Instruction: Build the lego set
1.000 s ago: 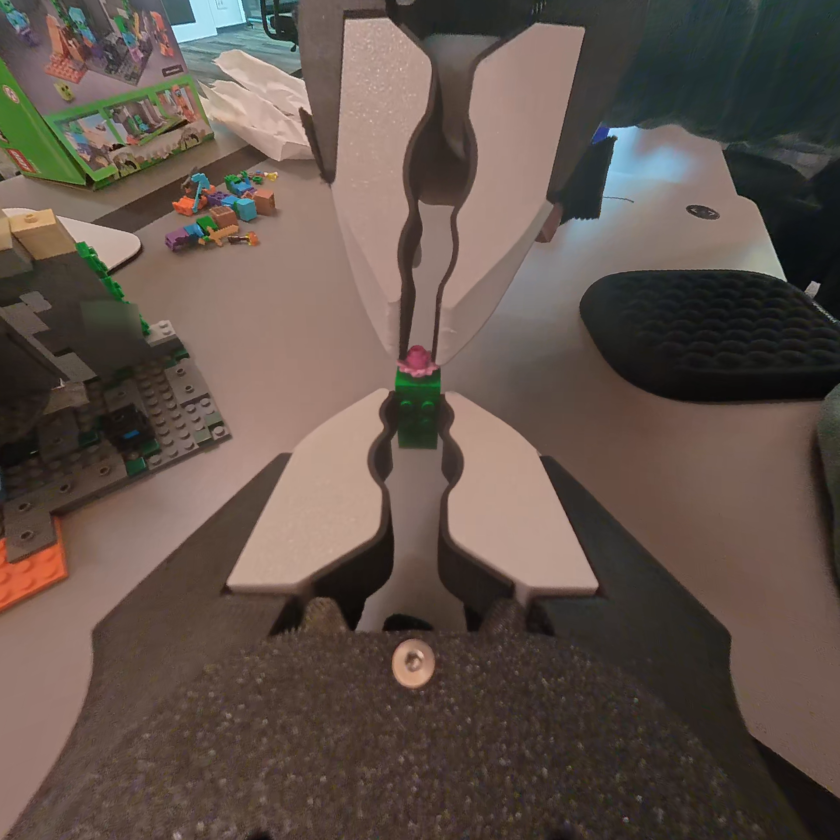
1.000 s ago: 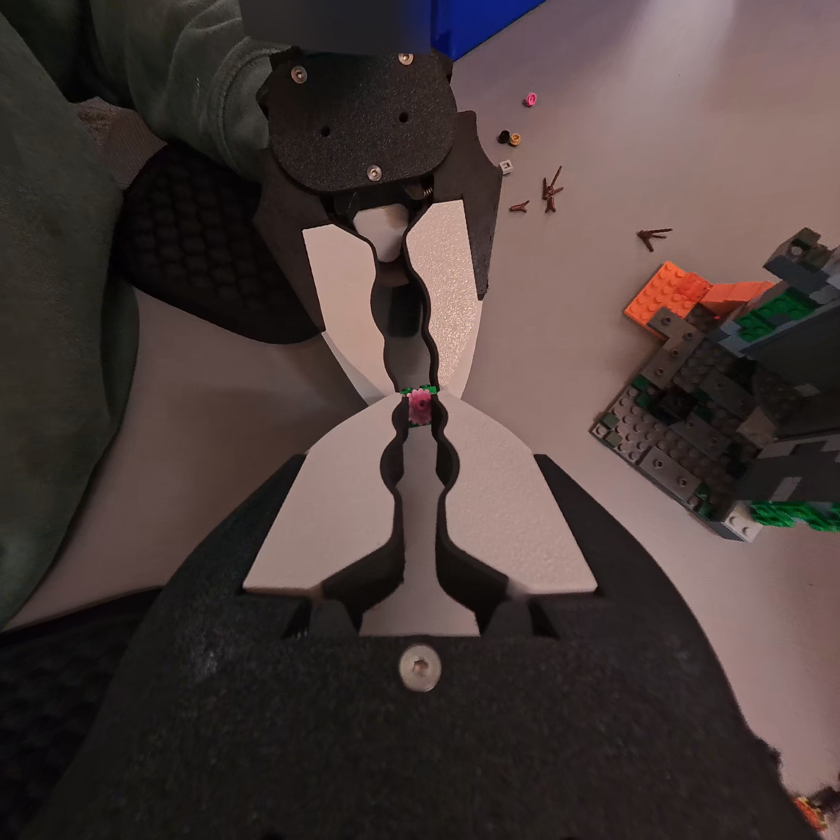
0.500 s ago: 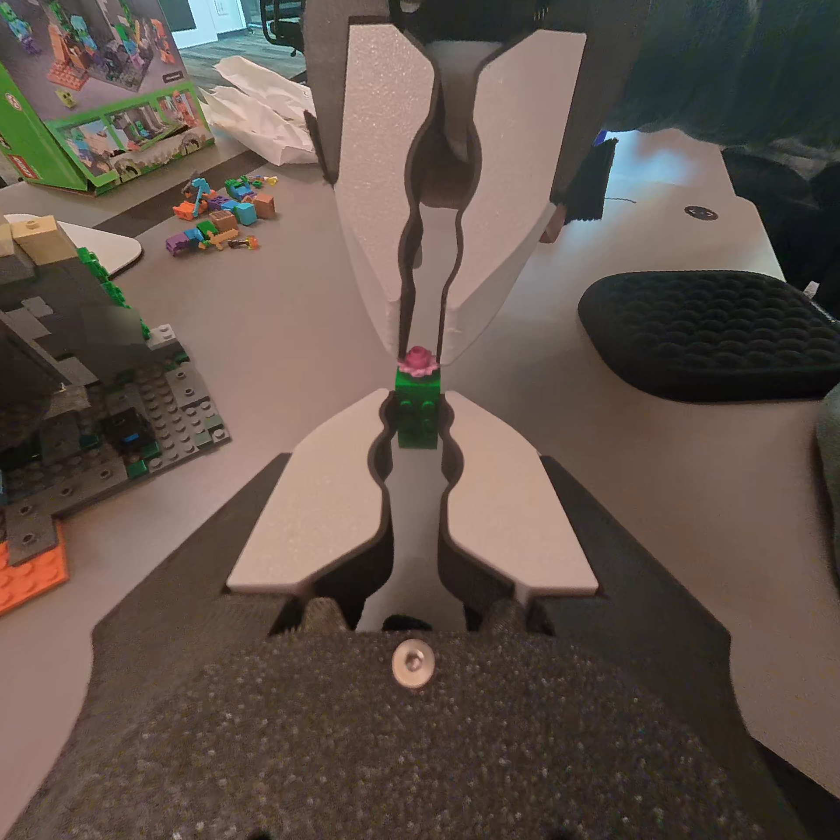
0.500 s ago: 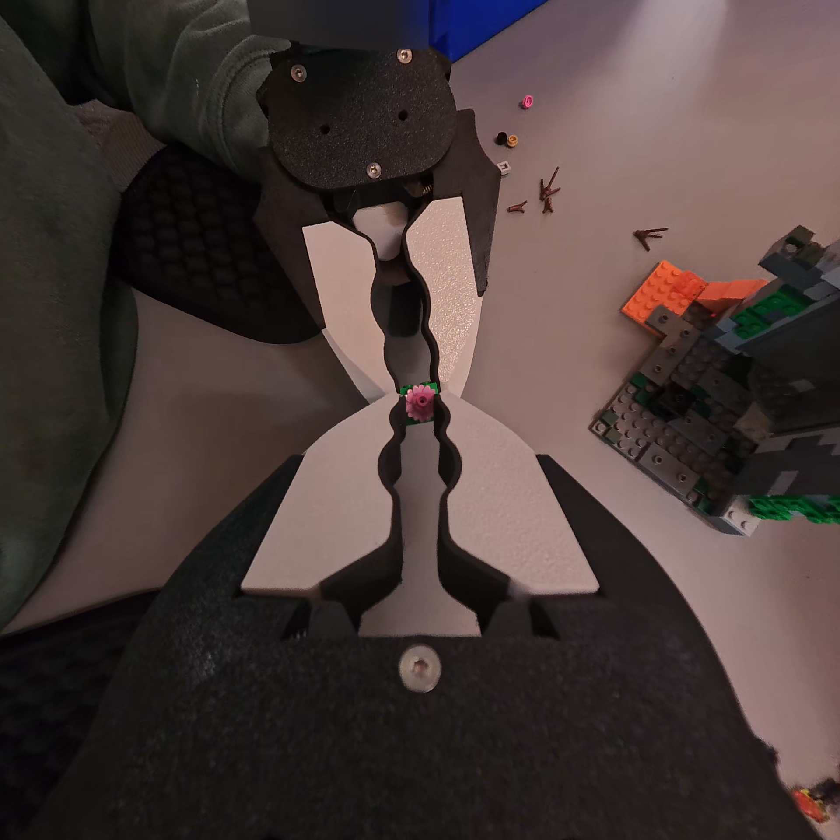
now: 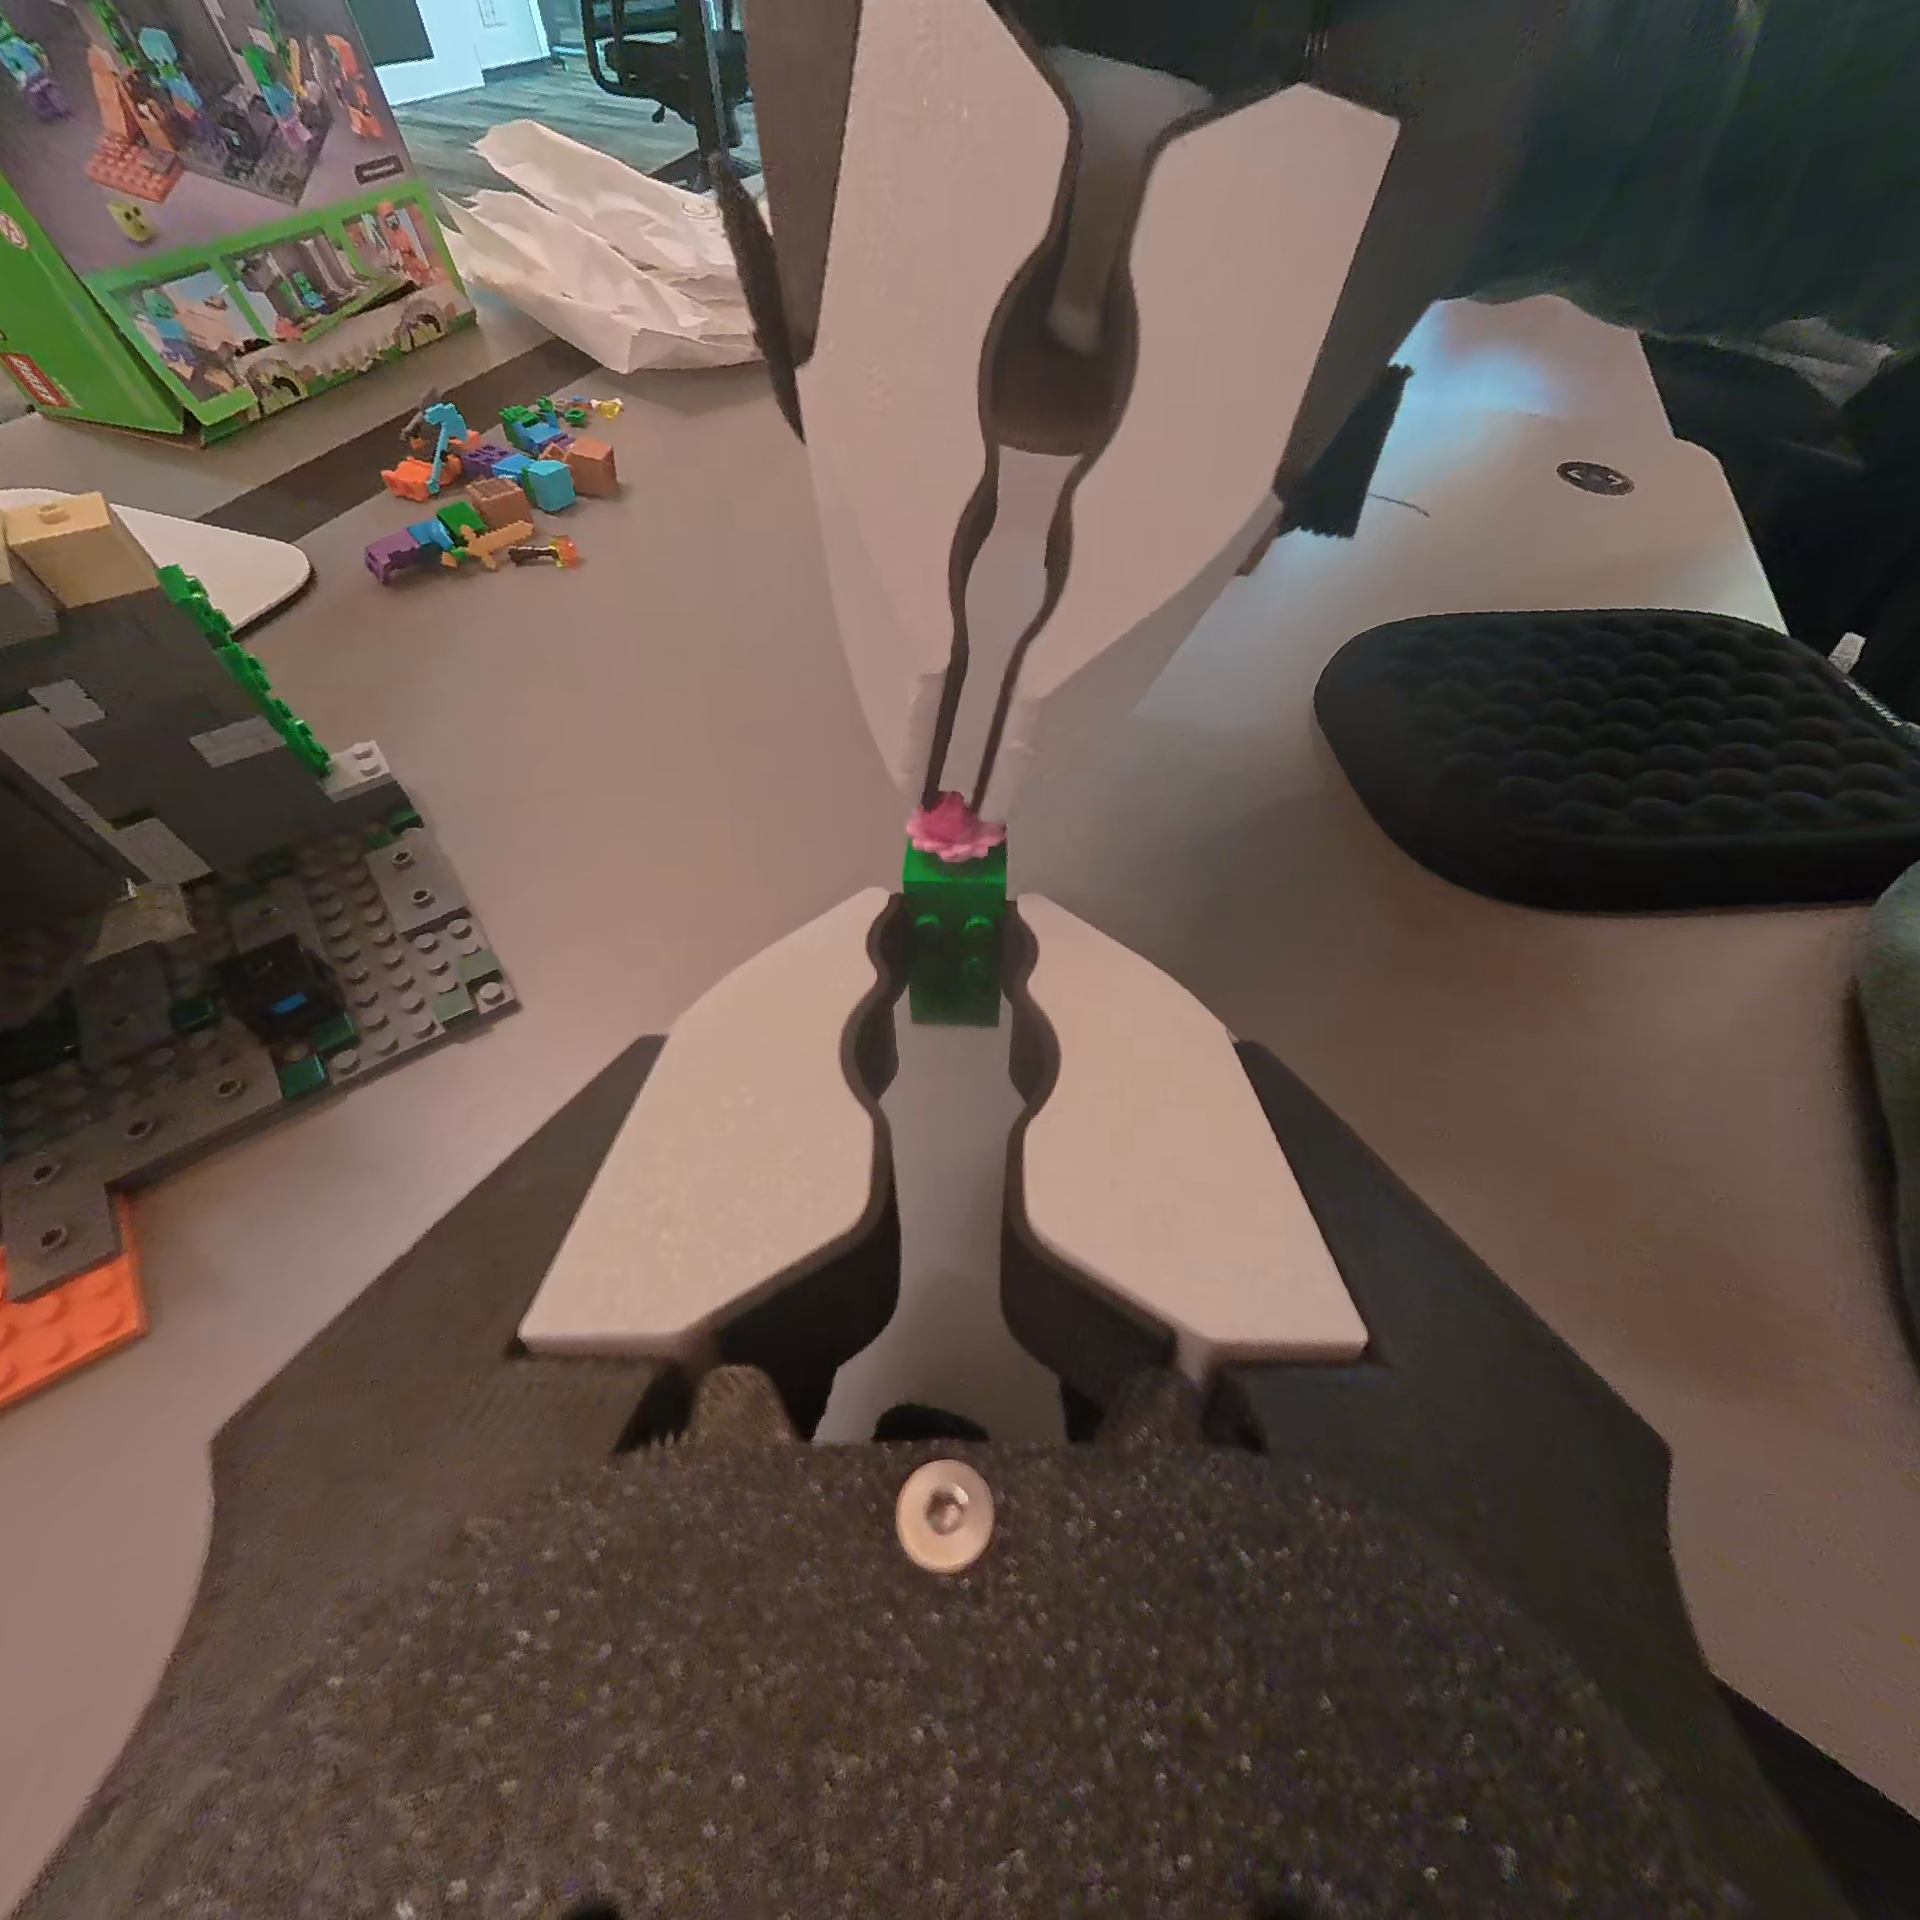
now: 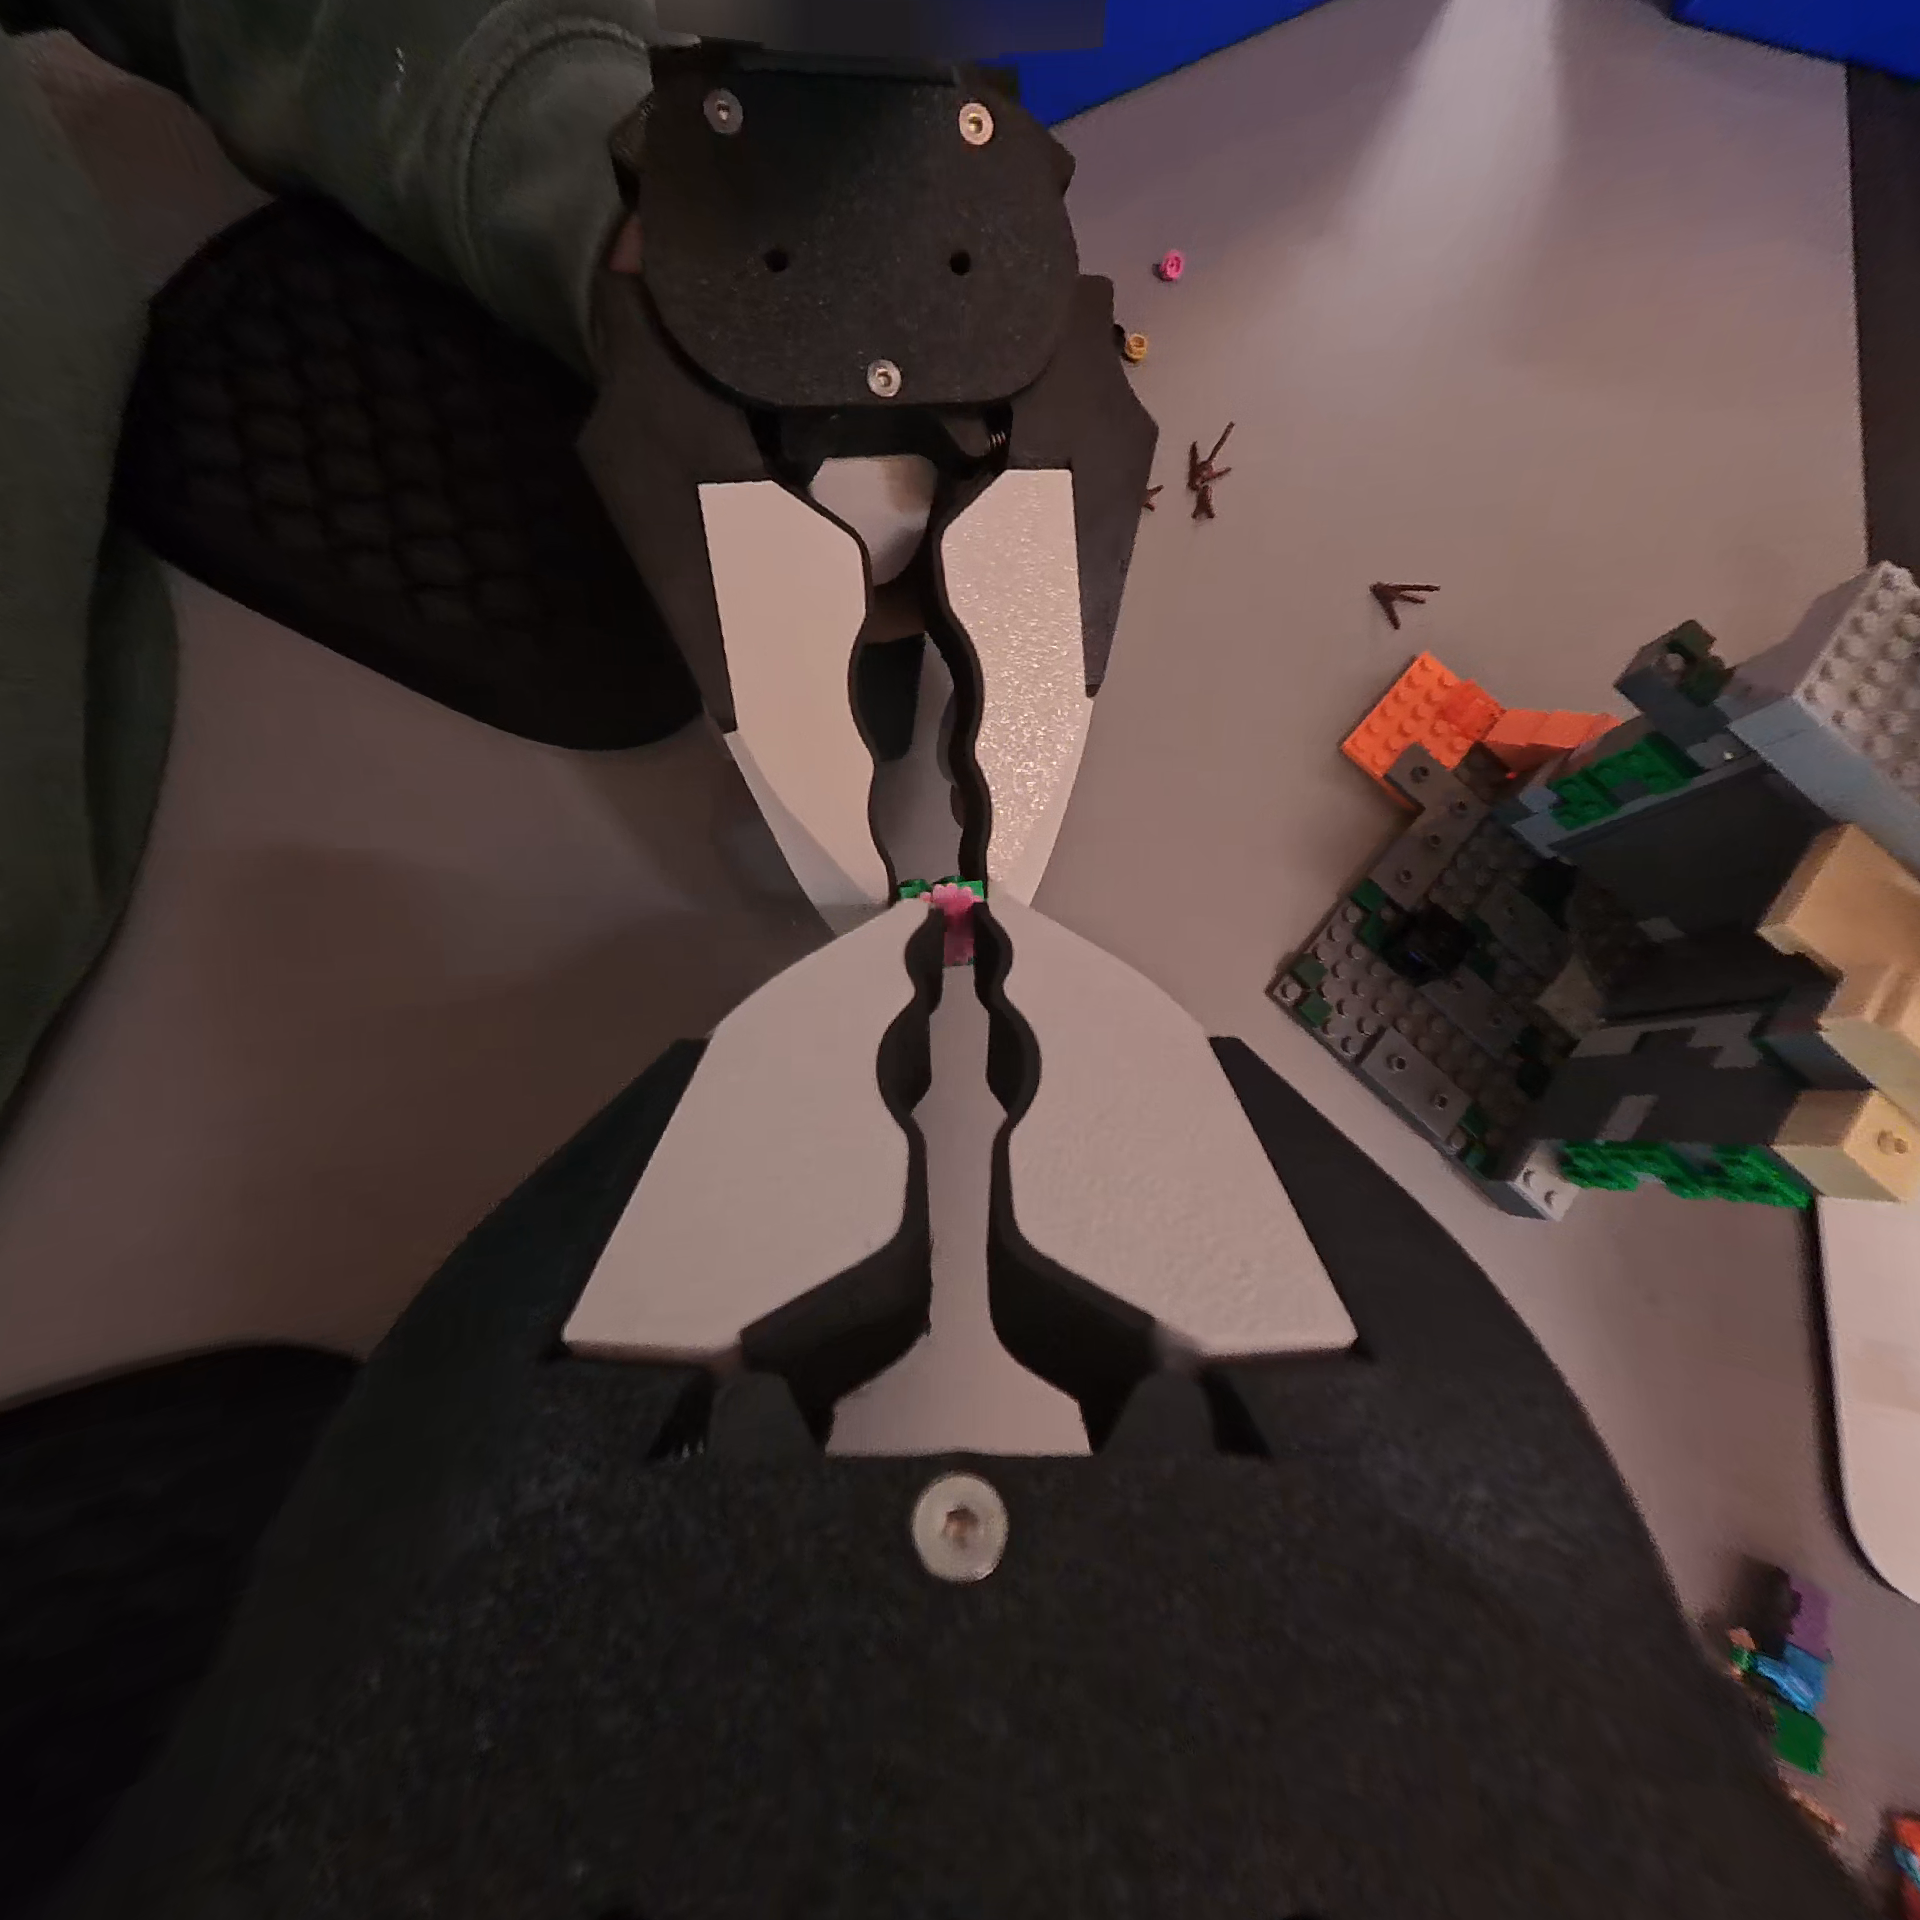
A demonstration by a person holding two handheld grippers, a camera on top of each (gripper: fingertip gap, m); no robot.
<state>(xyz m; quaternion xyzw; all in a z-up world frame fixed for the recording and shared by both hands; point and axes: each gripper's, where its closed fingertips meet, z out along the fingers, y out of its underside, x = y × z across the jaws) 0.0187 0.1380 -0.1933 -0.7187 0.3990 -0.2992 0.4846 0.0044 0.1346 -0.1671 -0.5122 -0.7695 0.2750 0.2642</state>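
- Lego pieces at the centre of both views: a small green plastic brick stack [image 5: 956,940] carries a pink plastic flower stud [image 5: 954,840] on its top, held in the air above the grey tabletop [image 5: 665,748], between the two grippers that meet tip to tip.
- Against half a second ago, the right gripper [image 6: 956,930] has tilted: in the left wrist view its white fingers [image 5: 894,520] now lean and fill more of the upper frame, and their tips sit narrower on the flower.
- In the right wrist view the partly built grey, green and tan brick model [image 6: 1621,966] now shows more of its tan blocks and pale top plate than before; the green stack and flower stay where they were between the tips.
- The left gripper [image 5: 956,935] has its fingers [image 5: 779,1132] drawn narrow, clamped on both sides of the green stack.
- The right gripper's fingers [image 6: 790,1164] are nearly together, pinching the pink flower, whose petals touch the stack's top face.
- The model stands well apart on the tabletop, to the left in the left wrist view, on a dark grey base with an orange plate [image 5: 62,1320] at its edge.
- A loose heap of coloured bricks [image 5: 499,488], a green printed cardboard box [image 5: 218,197] and crumpled white paper bags [image 5: 603,260] lie farther back.
- A black textured cushion pad [image 5: 1621,769] lies on the other side.
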